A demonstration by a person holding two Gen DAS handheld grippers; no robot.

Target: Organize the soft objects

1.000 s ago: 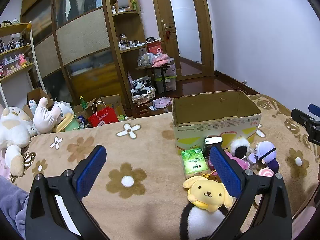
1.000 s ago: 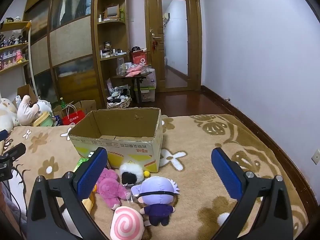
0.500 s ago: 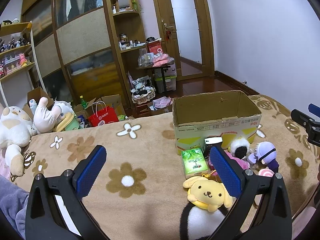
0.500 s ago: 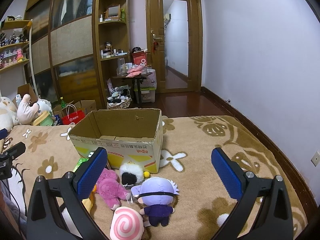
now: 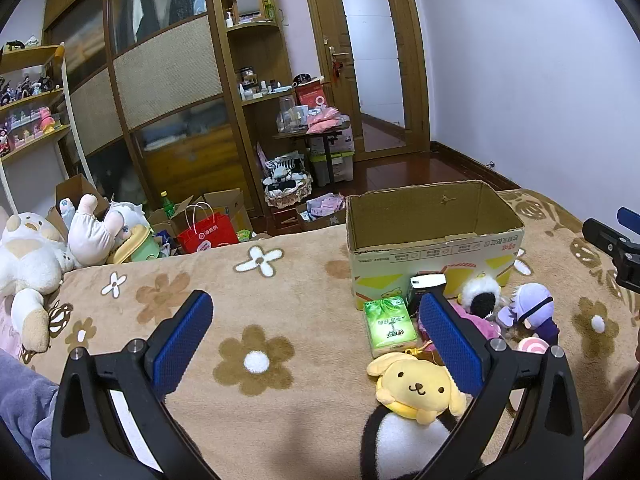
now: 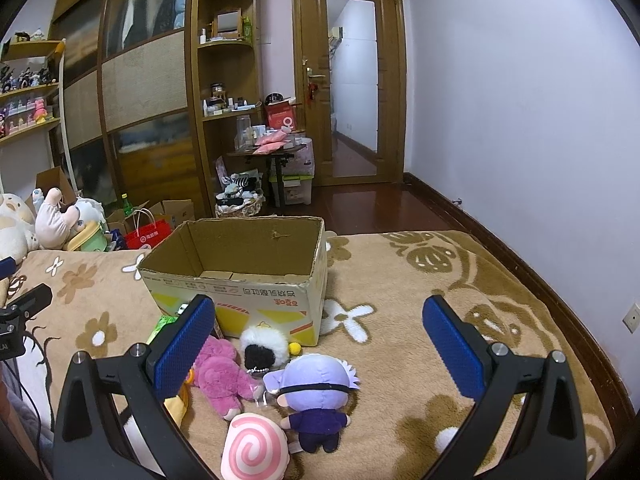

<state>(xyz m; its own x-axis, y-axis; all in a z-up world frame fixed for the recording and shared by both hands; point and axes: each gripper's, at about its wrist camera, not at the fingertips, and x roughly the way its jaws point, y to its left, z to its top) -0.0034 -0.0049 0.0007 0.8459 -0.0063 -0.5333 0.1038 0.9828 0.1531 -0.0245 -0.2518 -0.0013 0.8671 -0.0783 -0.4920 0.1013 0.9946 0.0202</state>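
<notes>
An open, empty cardboard box stands on a brown flowered blanket. In front of it lie small plush toys: a yellow dog, a pink one, a white-and-black furry one, a purple-haired doll and a pink swirl plush. A green tissue pack lies by them. My left gripper is open and empty, left of the toys. My right gripper is open and empty, above the toys.
Large white plush animals lie at the blanket's far left. A red paper bag and cartons sit on the floor beyond the bed. Wooden wardrobe and shelves stand behind; the wall is on the right.
</notes>
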